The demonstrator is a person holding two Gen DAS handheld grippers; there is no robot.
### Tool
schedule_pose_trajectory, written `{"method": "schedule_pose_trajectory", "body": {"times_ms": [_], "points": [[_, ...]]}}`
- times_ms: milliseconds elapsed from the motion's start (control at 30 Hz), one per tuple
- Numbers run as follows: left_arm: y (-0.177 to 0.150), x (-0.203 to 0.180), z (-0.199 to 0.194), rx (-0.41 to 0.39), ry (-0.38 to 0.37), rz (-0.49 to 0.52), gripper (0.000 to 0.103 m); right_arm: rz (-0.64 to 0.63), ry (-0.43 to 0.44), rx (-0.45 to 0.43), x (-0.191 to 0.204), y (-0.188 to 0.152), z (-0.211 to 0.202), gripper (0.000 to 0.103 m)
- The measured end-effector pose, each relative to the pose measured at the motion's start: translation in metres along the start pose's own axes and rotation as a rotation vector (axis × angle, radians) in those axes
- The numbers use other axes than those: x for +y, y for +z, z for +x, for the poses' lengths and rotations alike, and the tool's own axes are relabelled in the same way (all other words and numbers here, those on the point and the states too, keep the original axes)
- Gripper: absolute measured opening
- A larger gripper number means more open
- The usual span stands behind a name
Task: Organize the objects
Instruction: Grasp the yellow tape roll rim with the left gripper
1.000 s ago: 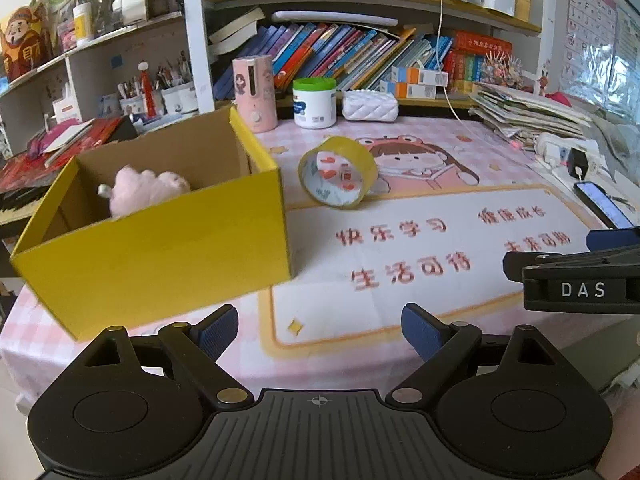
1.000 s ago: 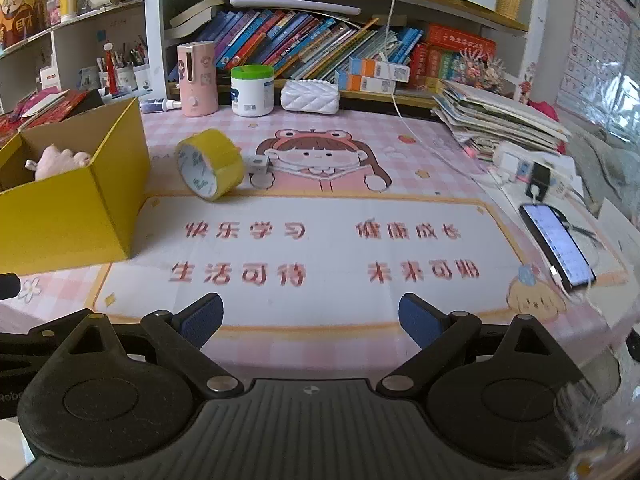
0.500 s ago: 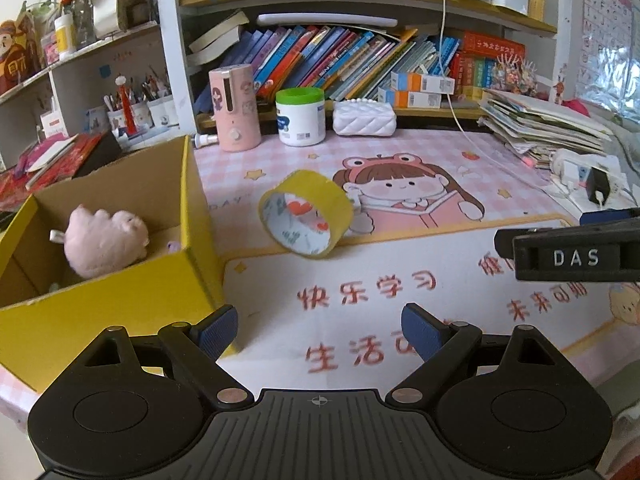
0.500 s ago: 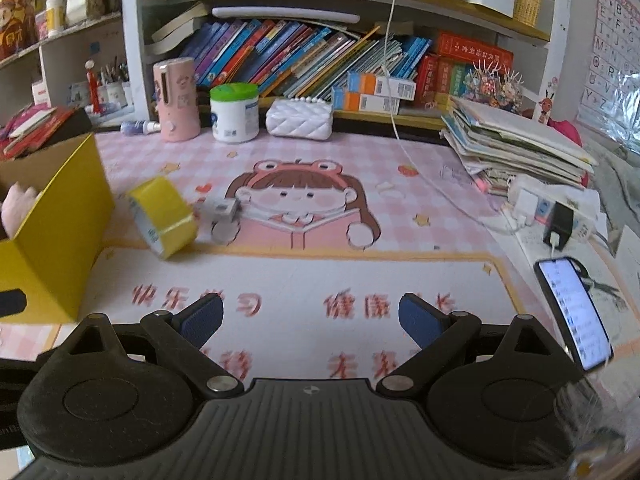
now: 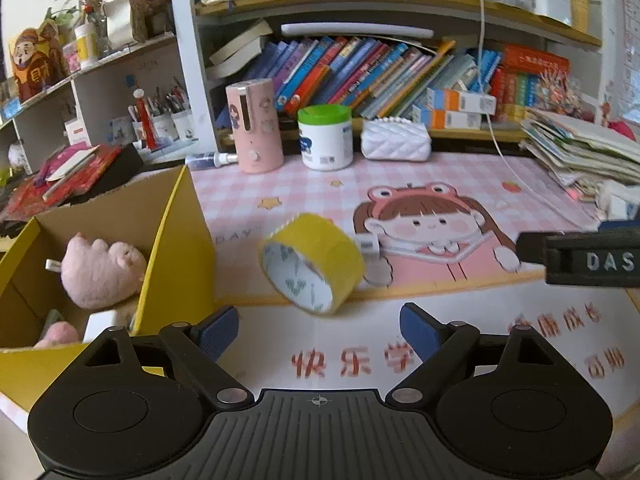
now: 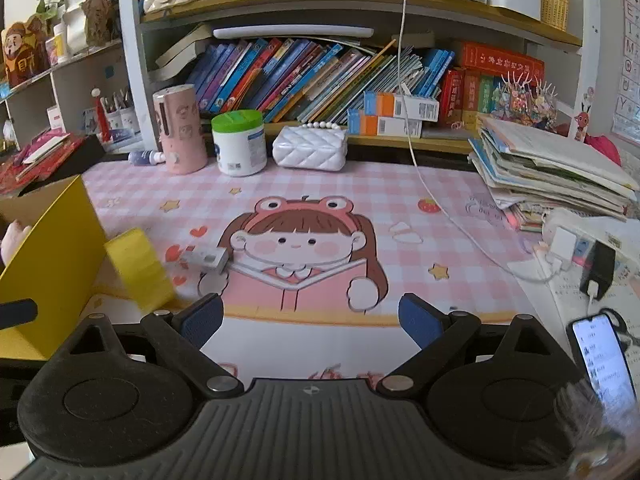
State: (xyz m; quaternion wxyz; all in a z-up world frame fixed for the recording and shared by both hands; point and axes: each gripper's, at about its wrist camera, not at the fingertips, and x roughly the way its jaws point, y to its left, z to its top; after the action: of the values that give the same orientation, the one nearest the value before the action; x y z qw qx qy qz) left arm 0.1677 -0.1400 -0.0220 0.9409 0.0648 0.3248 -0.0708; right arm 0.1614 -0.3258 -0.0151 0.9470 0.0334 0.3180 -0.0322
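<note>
A yellow tape roll (image 5: 314,263) stands on edge on the pink desk mat, just ahead of my left gripper (image 5: 319,330), which is open and empty. The roll also shows in the right wrist view (image 6: 138,274). A small white eraser-like block (image 6: 204,258) lies behind the roll. A yellow cardboard box (image 5: 172,256) at the left holds a pink plush toy (image 5: 100,272); the box edge also shows in the right wrist view (image 6: 52,272). My right gripper (image 6: 310,322) is open and empty over the girl picture on the mat. Its body shows in the left wrist view (image 5: 580,258).
At the back stand a pink dispenser (image 5: 254,128), a green-lidded white jar (image 5: 325,138) and a white quilted purse (image 5: 396,140) below a bookshelf. A paper stack (image 6: 552,168), charger cable (image 6: 460,220) and phone (image 6: 602,358) lie at the right.
Both grippers have moved forward and to the right over the mat. The tape roll now lies closer in front of the left gripper, and the box has shifted to the left of both views.
</note>
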Motion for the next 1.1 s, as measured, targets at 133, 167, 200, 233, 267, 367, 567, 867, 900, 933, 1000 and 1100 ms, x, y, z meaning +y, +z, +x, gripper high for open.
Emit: {"method": "schedule_pose_trajectory", "body": {"times_ms": [133,167,200,233,267,367,567,867,900,933,1000,1100], "points": [[0.012,-0.003,0.021,0.018,0.002,-0.037,0.081,0.01,0.0,0.0,-0.01,0.006,0.011,0.095],[0.014,-0.004,0.027,0.027,0.002,-0.047,0.078,0.012,-0.002,0.003,-0.013,0.006,0.013,0.095],[0.017,-0.004,0.033,0.036,-0.003,-0.061,0.074,0.013,-0.002,0.006,-0.015,0.007,0.015,0.095],[0.018,-0.005,0.039,0.044,-0.004,-0.072,0.073,0.012,-0.004,0.008,-0.017,0.007,0.017,0.095],[0.02,-0.005,0.045,0.053,-0.002,-0.082,0.071,0.011,-0.005,0.009,-0.019,0.007,0.018,0.095],[0.023,-0.004,0.065,0.081,0.0,-0.123,0.066,0.016,-0.012,0.015,-0.027,0.007,0.021,0.095],[0.028,-0.001,0.094,0.085,-0.066,-0.159,0.037,0.047,-0.033,0.041,-0.044,0.004,0.025,0.095],[0.026,0.001,0.078,0.108,-0.094,-0.162,0.004,0.06,-0.016,0.059,-0.045,0.005,0.035,0.095],[0.024,0.001,0.072,0.108,-0.093,-0.156,0.004,0.058,-0.006,0.064,-0.043,0.006,0.038,0.095],[0.023,0.002,0.067,0.111,-0.093,-0.157,0.004,0.053,0.007,0.068,-0.04,0.007,0.041,0.095],[0.02,0.004,0.057,0.125,-0.113,-0.177,0.004,0.035,0.044,0.074,-0.032,0.009,0.051,0.095],[0.011,0.002,0.042,0.141,-0.131,-0.159,0.004,-0.029,0.104,0.062,-0.014,0.015,0.068,0.095]]}}
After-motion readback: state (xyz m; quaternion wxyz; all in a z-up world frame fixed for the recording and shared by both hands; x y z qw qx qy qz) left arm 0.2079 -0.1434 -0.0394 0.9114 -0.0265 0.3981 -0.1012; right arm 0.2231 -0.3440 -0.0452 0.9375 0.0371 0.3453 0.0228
